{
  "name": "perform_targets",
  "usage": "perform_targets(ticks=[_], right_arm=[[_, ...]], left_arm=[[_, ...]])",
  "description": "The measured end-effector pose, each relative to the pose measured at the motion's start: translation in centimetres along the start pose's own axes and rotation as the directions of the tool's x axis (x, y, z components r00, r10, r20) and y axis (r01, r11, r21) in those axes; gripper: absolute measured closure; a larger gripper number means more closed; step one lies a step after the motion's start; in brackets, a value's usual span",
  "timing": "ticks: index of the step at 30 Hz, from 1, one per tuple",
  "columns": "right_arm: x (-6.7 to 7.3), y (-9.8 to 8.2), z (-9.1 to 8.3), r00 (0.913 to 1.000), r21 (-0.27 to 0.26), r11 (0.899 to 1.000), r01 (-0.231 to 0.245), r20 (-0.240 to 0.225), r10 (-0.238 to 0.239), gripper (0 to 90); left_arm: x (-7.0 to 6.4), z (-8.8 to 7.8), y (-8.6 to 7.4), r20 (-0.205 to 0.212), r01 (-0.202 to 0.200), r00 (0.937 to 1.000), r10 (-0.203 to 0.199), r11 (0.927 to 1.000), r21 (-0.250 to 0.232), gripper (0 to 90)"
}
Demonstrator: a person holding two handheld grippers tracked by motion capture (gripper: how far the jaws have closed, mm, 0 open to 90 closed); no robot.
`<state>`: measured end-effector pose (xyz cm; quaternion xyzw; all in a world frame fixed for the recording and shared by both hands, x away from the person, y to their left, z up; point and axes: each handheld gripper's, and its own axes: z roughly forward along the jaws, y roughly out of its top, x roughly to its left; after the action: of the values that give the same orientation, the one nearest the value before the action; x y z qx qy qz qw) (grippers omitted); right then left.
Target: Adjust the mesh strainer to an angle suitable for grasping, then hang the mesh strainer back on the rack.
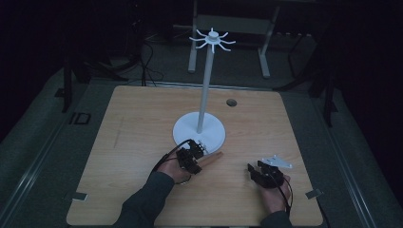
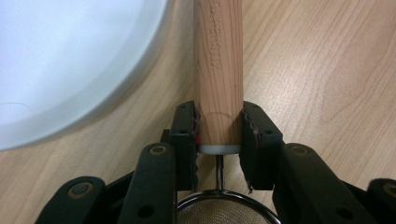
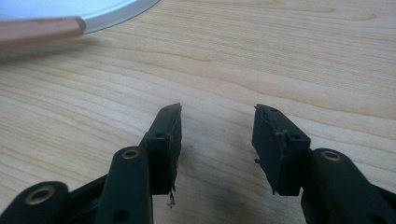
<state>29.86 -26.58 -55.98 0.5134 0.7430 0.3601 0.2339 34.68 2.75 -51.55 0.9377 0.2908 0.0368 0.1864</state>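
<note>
One white stand [image 1: 199,130], one wooden-handled strainer [image 2: 218,70], two hand-held grippers [image 1: 191,156].
</note>
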Motion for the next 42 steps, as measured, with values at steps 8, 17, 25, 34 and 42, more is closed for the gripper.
perform_targets(ticks=[8, 17, 25, 34, 42], right_arm=[[0.0, 0.0, 0.0, 1.0, 0.002, 1.0, 0.002, 0.002, -0.002, 52.1], [0.1, 0.0, 0.0, 0.9999, 0.0, 1.0, 0.009, 0.007, -0.009, 51.9], [0.3, 0.0, -0.1, 0.9996, -0.025, 0.999, 0.025, 0.012, -0.025, 53.1], [0.1, 0.0, -0.1, 0.9996, -0.031, 0.999, 0.011, 0.025, -0.011, 53.1], [0.1, 0.0, -0.1, 0.9997, -0.03, 1.0, 0.011, 0.023, -0.01, 50.7]], left_arm=[[0.2, -1.2, -0.1, -0.009, 0.027, 0.9996, -0.028, 0.9972, -0.069, 69.4], [0.2, -2.3, 0.0, -0.033, 0.045, 0.9982, -0.05, 0.991, -0.126, 69.4], [0.4, -3.1, -0.1, -0.048, 0.068, 0.9958, -0.078, 0.9816, -0.179, 69.4], [0.5, -4.0, -0.2, -0.07, 0.088, 0.9918, -0.107, 0.9697, -0.228, 69.4], [0.7, -4.6, -0.3, -0.083, 0.109, 0.9873, -0.136, 0.9572, -0.268, 69.4]])
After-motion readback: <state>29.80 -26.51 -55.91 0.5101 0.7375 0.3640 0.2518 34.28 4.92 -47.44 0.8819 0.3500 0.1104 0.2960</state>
